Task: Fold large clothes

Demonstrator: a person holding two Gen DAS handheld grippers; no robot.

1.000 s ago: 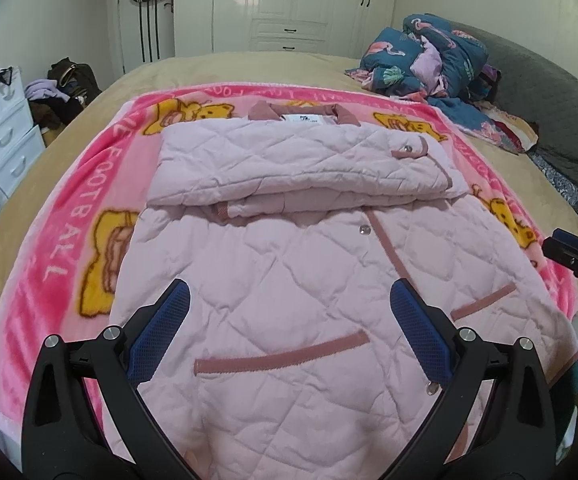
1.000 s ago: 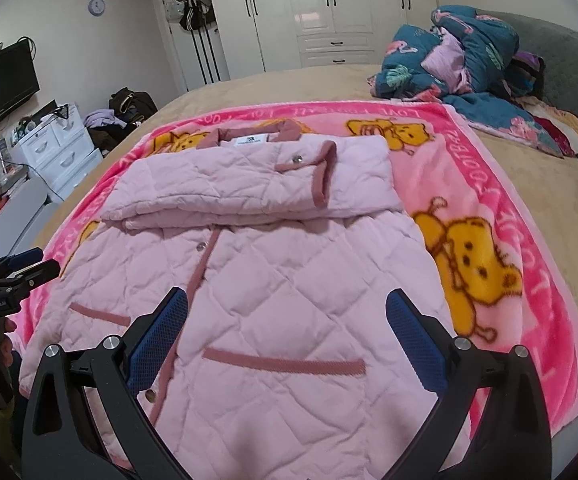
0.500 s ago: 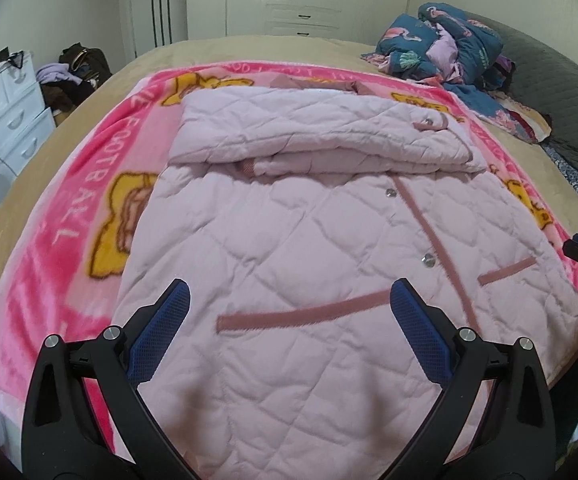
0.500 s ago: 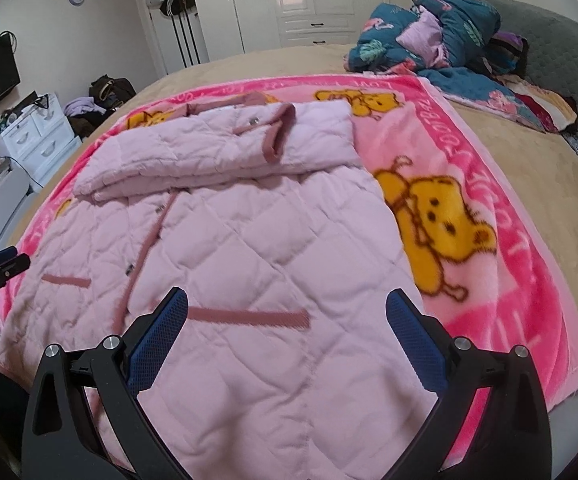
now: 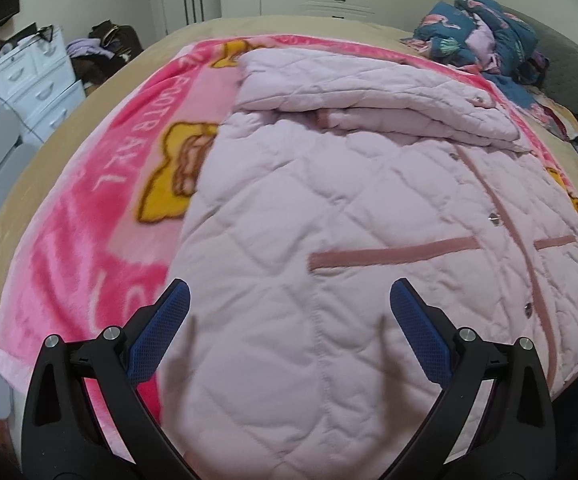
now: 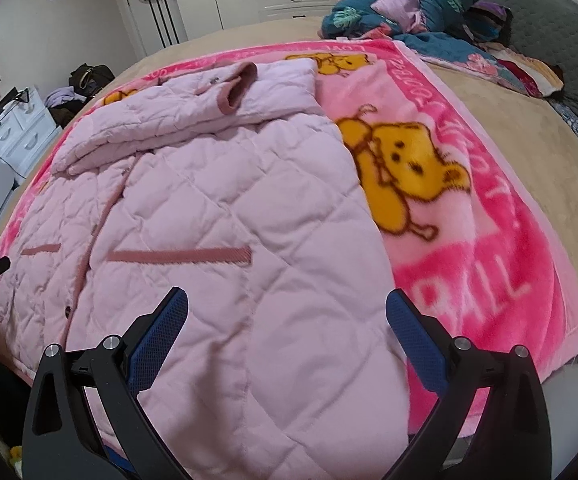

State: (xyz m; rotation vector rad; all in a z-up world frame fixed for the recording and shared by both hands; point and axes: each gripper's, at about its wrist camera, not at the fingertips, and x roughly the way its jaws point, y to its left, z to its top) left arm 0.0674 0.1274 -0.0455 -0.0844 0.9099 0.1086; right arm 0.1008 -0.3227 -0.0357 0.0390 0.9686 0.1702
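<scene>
Two claws hover low over the near hem of a pink coat, one at each bottom corner. The left claw (image 5: 289,304) has its blue-padded fingers spread wide and holds nothing; the right claw (image 6: 287,306) is spread the same way, also holding nothing. Neither touches the cloth, though faint shadows fall on it beneath the left claw.

The coat (image 5: 329,208) lies front-up on a bed (image 6: 529,136), on top of a fuzzy pink blanket (image 6: 489,248) printed with yellow bears. It is thick, soft and quilted in diamond stitching, with darker pink pocket strips, a trimmed front opening and small metal snaps.

As a judgement, the folding is partway done: the sleeves (image 5: 369,88) already lie folded across the chest in a flat stack. Folding the lower half up toward the collar appears to be left.
</scene>
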